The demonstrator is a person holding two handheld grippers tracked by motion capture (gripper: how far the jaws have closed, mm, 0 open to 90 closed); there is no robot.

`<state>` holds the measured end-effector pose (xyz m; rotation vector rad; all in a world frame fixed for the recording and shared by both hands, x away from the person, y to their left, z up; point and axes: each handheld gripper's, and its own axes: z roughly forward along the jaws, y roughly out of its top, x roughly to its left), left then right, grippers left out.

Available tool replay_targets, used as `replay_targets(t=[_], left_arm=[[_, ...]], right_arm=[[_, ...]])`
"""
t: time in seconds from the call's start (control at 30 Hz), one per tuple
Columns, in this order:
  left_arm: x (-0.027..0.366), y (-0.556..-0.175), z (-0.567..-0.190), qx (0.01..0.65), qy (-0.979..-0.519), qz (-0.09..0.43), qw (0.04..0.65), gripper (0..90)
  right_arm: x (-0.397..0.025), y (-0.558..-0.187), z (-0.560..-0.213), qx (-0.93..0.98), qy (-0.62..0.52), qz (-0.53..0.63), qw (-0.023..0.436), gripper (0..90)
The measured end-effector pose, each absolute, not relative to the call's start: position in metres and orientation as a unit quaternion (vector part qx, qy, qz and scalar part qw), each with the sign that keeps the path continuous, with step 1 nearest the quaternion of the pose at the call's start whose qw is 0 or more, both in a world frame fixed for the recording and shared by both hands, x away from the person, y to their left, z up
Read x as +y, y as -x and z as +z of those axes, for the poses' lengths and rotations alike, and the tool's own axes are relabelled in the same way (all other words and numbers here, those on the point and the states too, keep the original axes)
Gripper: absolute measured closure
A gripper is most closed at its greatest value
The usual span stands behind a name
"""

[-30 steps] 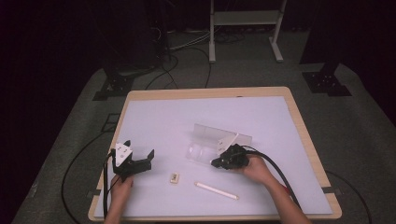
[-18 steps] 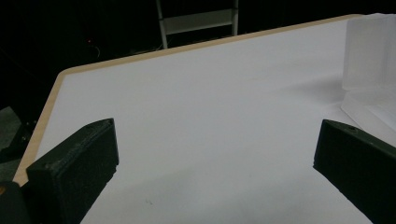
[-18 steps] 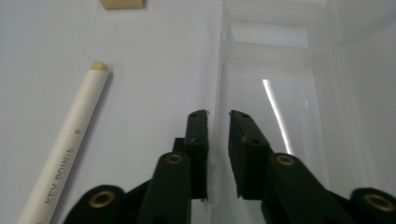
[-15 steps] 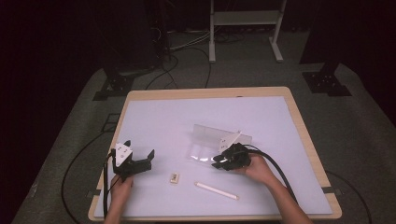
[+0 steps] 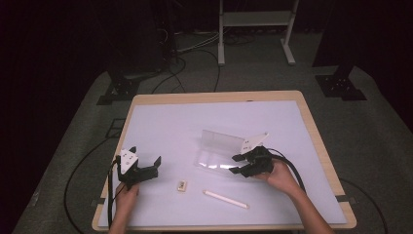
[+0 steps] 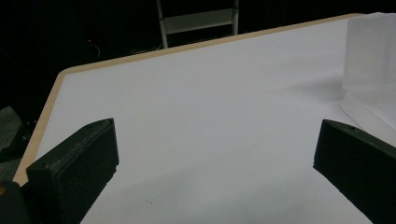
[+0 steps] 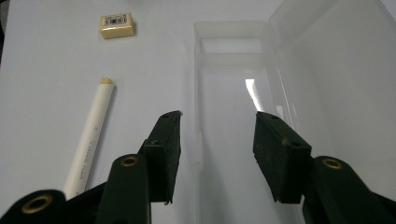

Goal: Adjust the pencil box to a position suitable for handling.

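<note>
In the high view, the right hand-held gripper (image 5: pixel 239 164) is at the near end of a clear plastic case (image 5: pixel 218 151) that lies open near the middle of the desk (image 5: pixel 214 95), its lid standing up. The left hand-held gripper (image 5: pixel 148 167) rests well apart, near the left edge. A small eraser (image 5: pixel 182 185) and a white pencil (image 5: pixel 226 198) lie in front of the case.

In the left gripper view, the left hand-held gripper's jaws are wide apart above bare desk; the case (image 6: pixel 371 70) is at the right edge.

In the right gripper view, the right hand-held gripper (image 7: pixel 217 140) is moderately open and holds nothing, with its jaws over the case's tray (image 7: pixel 233 107). The pencil (image 7: pixel 91 135) and the eraser (image 7: pixel 116 24) lie to the left.
</note>
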<state>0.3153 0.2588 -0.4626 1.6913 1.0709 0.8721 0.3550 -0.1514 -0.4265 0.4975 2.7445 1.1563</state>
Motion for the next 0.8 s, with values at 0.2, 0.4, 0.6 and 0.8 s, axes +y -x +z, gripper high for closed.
replay_targets(t=[0.2, 0.4, 0.6, 0.8], left_arm=[[0.258, -0.315, -0.463, 0.435, -0.688, 0.356, 0.459, 0.0], [0.258, -0.315, -0.463, 0.435, -0.689, 0.356, 0.458, 0.0], [0.258, -0.315, -0.463, 0.435, -0.689, 0.358, 0.457, 0.0], [0.258, -0.315, -0.463, 0.435, -0.689, 0.358, 0.456, 0.0]], right_arm=[[-0.167, -0.35, -0.423, 0.902, -0.185, 0.384, 0.061, 48.7], [-0.182, -0.343, -0.42, 0.897, -0.198, 0.389, 0.07, 47.9], [-0.197, -0.339, -0.419, 0.892, -0.208, 0.395, 0.075, 47.4], [-0.209, -0.334, -0.421, 0.889, -0.217, 0.395, 0.078, 46.7]])
